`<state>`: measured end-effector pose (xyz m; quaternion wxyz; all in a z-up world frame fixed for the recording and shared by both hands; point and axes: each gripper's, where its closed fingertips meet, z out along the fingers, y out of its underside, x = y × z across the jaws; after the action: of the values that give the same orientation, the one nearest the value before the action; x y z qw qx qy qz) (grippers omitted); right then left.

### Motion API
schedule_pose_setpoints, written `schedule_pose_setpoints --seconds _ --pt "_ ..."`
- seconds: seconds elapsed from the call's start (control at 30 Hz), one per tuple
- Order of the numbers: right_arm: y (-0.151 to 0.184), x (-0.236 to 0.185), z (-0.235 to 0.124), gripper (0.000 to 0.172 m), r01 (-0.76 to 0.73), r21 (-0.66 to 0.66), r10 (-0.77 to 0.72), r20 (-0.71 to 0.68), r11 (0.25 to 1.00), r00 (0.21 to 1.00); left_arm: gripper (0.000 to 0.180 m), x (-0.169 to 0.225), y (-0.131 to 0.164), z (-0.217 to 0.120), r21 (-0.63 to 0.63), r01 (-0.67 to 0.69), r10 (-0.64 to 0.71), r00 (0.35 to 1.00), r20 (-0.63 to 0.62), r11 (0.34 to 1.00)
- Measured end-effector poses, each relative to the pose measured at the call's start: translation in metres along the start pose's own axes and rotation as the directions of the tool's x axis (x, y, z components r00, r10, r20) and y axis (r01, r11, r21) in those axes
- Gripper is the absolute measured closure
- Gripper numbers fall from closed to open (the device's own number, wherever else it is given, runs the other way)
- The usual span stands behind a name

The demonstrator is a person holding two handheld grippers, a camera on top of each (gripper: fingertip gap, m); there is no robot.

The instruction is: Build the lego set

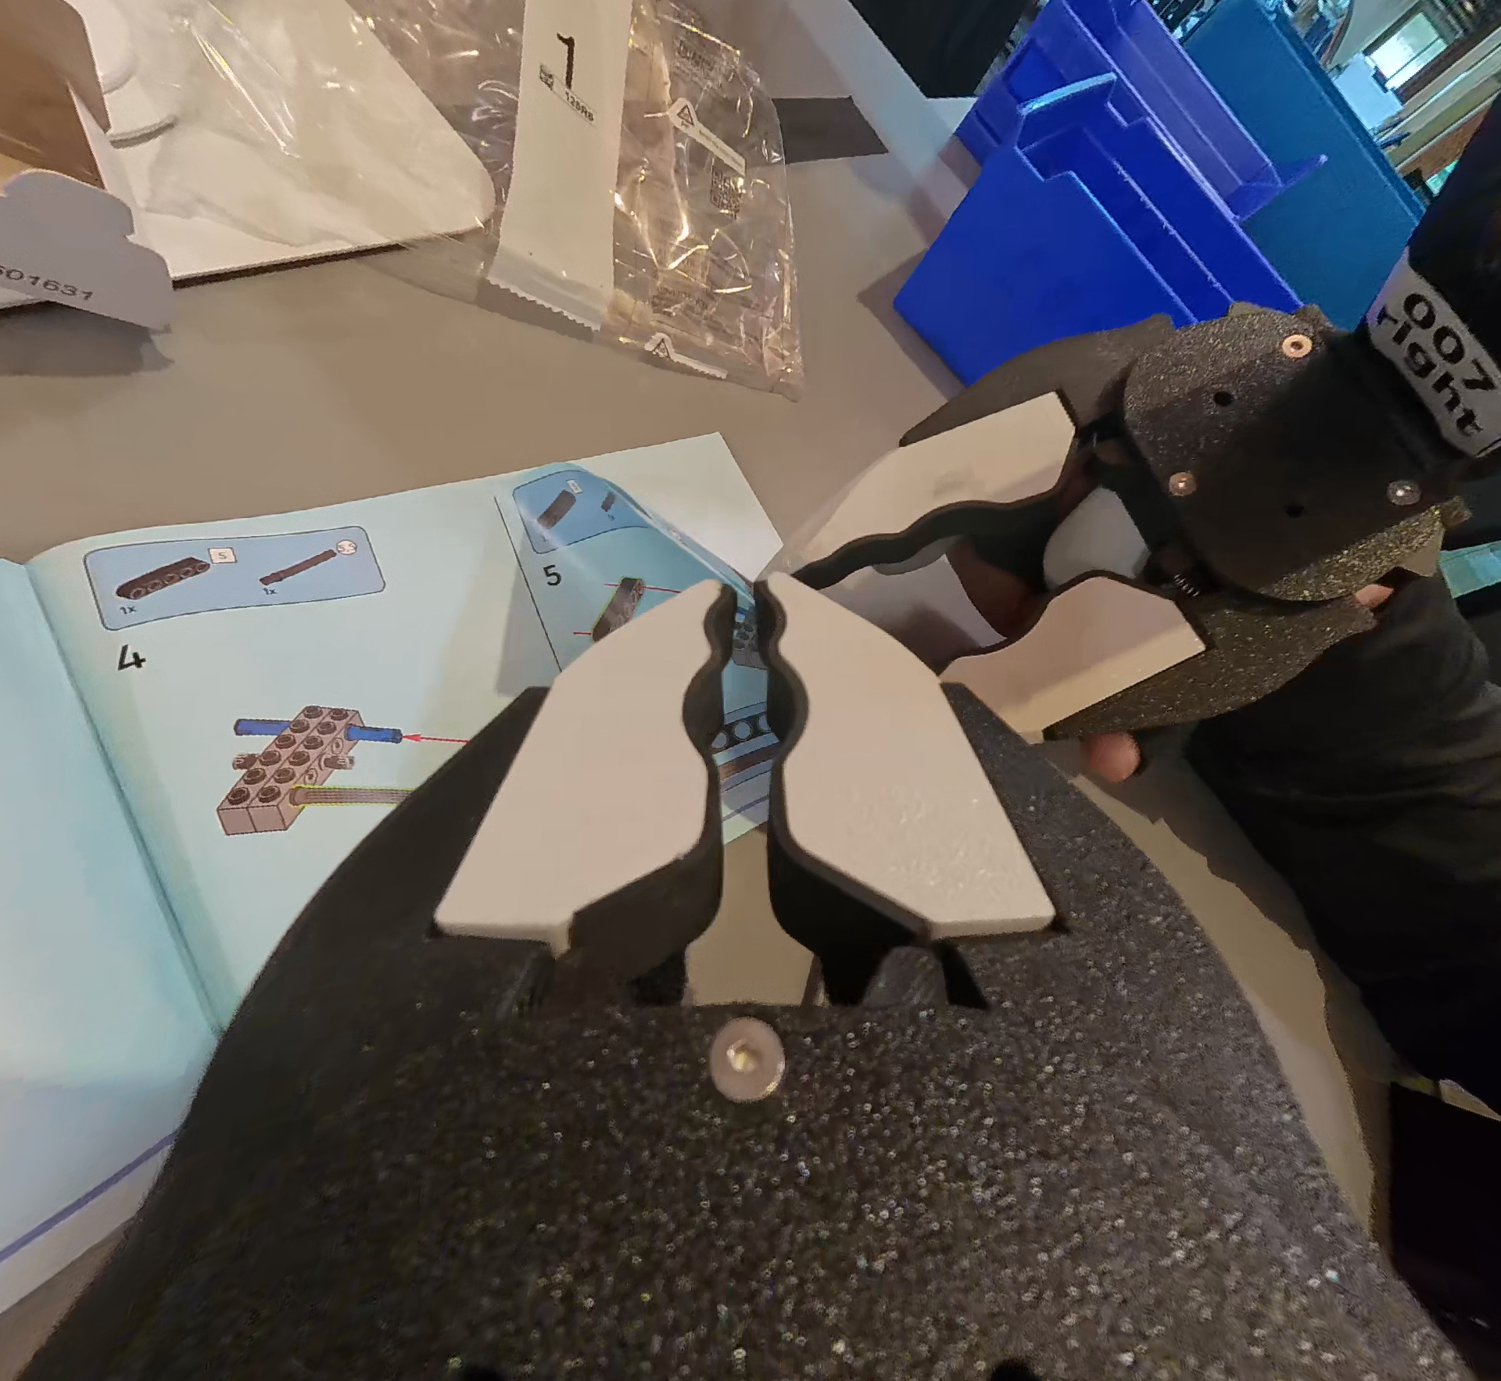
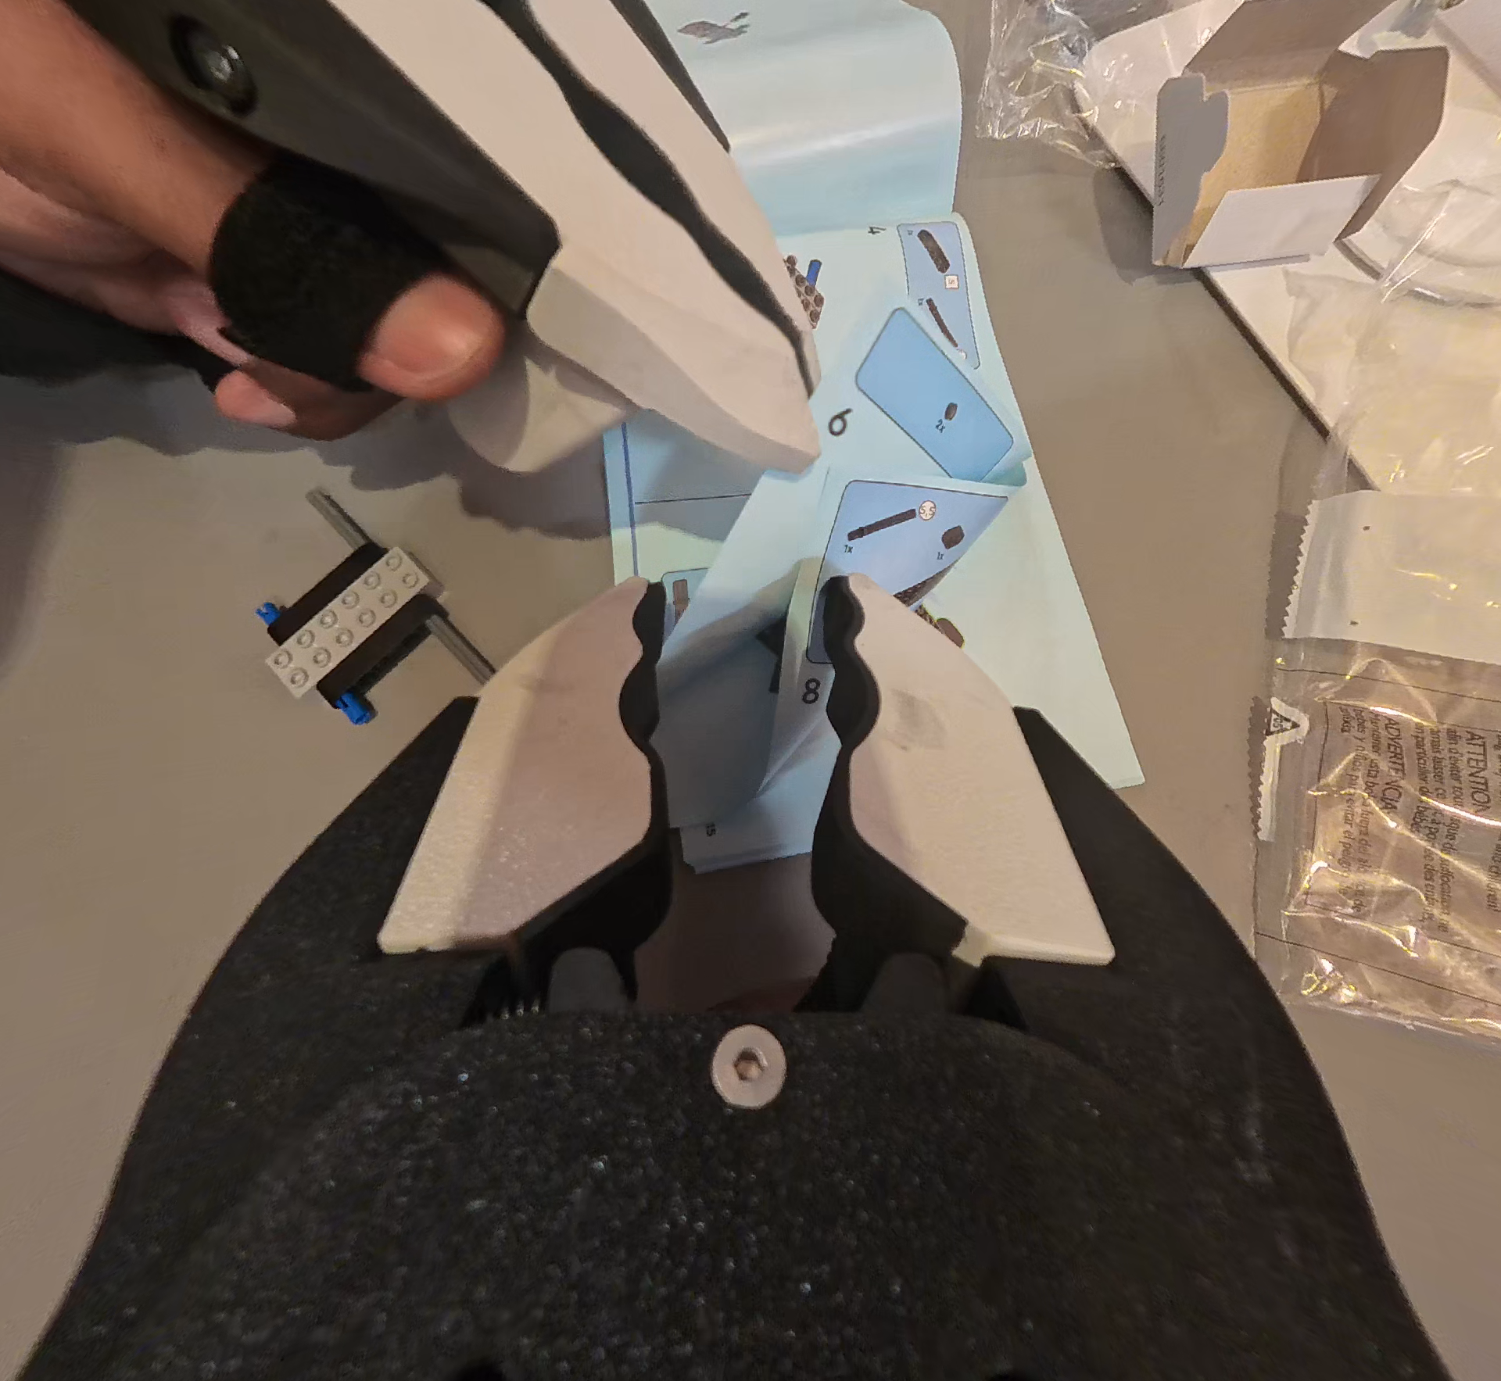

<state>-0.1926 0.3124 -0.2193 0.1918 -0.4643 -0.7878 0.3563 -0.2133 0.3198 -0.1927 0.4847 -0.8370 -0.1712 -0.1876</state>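
Black speckled housing of my left gripper (image 1: 741, 595) is filling the bottom of its view, and its jaws are standing nearly together, the tips pinching the curled edge of a lifted light-blue page of the instruction booklet (image 1: 268, 692). I am seeing that booklet lying open on the grey table (image 1: 406, 400), its raised pages fanning up between both tools. My right gripper (image 2: 739, 587) is holding its jaws moderately apart, with several loose pages (image 2: 731, 700) standing in the gap; one page is lying against the right pad, but I cannot tell whether the pads are pressing on them. Beyond the booklet, a blue plastic bin (image 1: 1137, 205) is sitting at the table's far edge. A clear plastic bag with a white strip (image 1: 568, 124) is lying near the opened white cardboard box (image 2: 1267, 148). Left of the booklet, a small brick assembly (image 2: 357, 627), a grey studded plate on black beams with blue pins and a grey axle, is resting on the table apart from both grippers.
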Motion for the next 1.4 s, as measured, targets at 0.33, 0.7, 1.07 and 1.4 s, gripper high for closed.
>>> schedule_pose_setpoints --seconds 0.33,0.7,1.07,1.4 --pt "-0.003 0.006 -0.010 0.121 0.062 0.011 -0.061 -0.091 0.998 0.994 0.180 -0.004 -0.002 -0.006 0.041 0.099 -0.095 0.991 -0.091 0.994" --pt "-0.020 -0.025 -0.017 0.112 0.230 0.164 -0.205 -0.156 0.959 0.966 0.180 -0.051 -0.011 -0.051 0.115 0.270 -0.254 0.957 -0.140 0.956" --pt "-0.033 -0.018 0.004 0.135 0.333 0.139 -0.241 -0.446 0.933 0.862 0.180 -0.058 -0.011 -0.058 0.127 0.321 -0.301 0.941 -0.154 0.939" --pt "-0.029 -0.025 0.015 0.151 0.521 -0.030 -0.444 -0.566 0.853 0.694 0.180 -0.064 -0.015 -0.063 0.159 0.387 -0.361 0.917 -0.171 0.908"
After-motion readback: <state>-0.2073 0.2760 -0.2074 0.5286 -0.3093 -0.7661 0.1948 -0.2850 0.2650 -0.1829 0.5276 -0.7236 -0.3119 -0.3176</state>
